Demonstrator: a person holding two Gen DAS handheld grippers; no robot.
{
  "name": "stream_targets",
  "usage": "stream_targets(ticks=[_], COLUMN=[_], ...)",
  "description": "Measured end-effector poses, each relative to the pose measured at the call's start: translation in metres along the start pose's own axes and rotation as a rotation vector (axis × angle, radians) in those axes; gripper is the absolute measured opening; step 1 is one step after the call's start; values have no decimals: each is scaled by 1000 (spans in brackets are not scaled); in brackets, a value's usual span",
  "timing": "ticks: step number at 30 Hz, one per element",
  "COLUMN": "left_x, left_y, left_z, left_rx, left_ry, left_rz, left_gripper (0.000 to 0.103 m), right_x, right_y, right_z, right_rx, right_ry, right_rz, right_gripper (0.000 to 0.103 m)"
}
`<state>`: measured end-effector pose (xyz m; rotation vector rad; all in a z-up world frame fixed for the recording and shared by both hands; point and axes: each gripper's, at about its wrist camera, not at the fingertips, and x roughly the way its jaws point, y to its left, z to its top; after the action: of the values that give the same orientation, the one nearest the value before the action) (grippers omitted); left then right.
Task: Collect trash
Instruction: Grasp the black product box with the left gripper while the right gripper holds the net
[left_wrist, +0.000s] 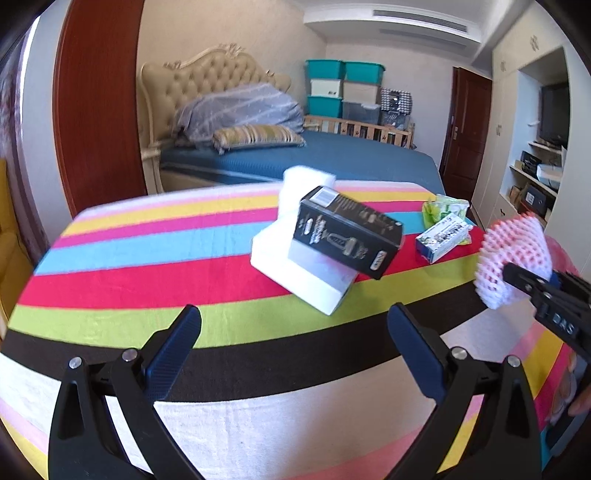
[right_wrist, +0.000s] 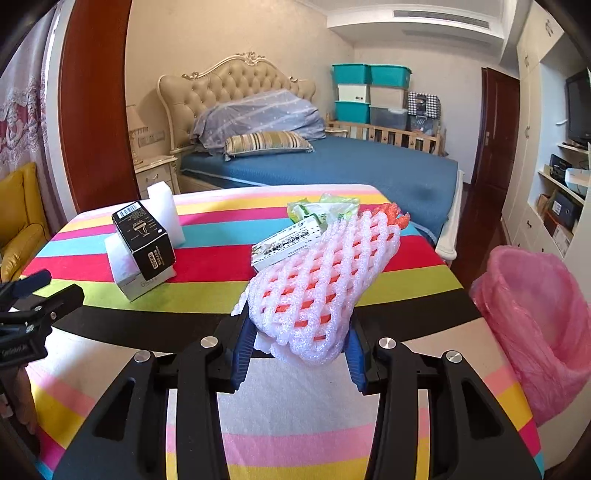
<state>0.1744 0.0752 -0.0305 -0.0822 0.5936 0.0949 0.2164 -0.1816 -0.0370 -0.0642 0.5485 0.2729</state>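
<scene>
My right gripper (right_wrist: 301, 338) is shut on a white and orange foam fruit net (right_wrist: 317, 284), which hangs lifted over the striped tablecloth (right_wrist: 207, 258). The same foam net (left_wrist: 511, 254) shows at the right edge of the left wrist view, clamped in the right gripper (left_wrist: 517, 275). My left gripper (left_wrist: 295, 332) stands open over the cloth with nothing between its fingers. Ahead of it a black box (left_wrist: 347, 230) leans on white foam blocks (left_wrist: 295, 266). A small white carton (left_wrist: 441, 234) and a green wrapper (left_wrist: 443, 208) lie further right.
A bin lined with a pink bag (right_wrist: 535, 325) stands off the table's right side. Behind the table are a bed with a blue cover (right_wrist: 332, 162), stacked teal bins (right_wrist: 369, 88) and a yellow armchair (right_wrist: 18, 229) at the left.
</scene>
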Motion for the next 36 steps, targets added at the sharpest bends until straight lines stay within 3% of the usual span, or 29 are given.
stream_targets(ticks=[7, 11, 18, 22, 28, 33, 36], left_x=[20, 29, 25, 31, 51, 74, 76], left_y=[9, 9, -10, -32, -53, -71, -70], left_z=[1, 7, 24, 39, 70, 80, 74], left_rx=[-66, -79, -104, -103, -145, -101, -72], left_ry=[96, 104, 112, 84, 40, 88, 100], left_rz=[-11, 10, -75, -13, 126, 241, 274], left_gripper=[97, 97, 98, 98, 98, 98, 99], right_x=[-2, -4, -5, -16, -19, -22, -23], right_y=[-4, -8, -18, -33, -42, -36, -32], right_z=[-1, -1, -2, -5, -7, -6, -6], right_rx=[18, 39, 82, 159, 197, 157, 140], right_ry=[-8, -21, -28, -85, -86, -92, -99], right_rz=[5, 18, 40, 49, 73, 75, 79], right_gripper=[42, 42, 42, 42, 42, 42, 42])
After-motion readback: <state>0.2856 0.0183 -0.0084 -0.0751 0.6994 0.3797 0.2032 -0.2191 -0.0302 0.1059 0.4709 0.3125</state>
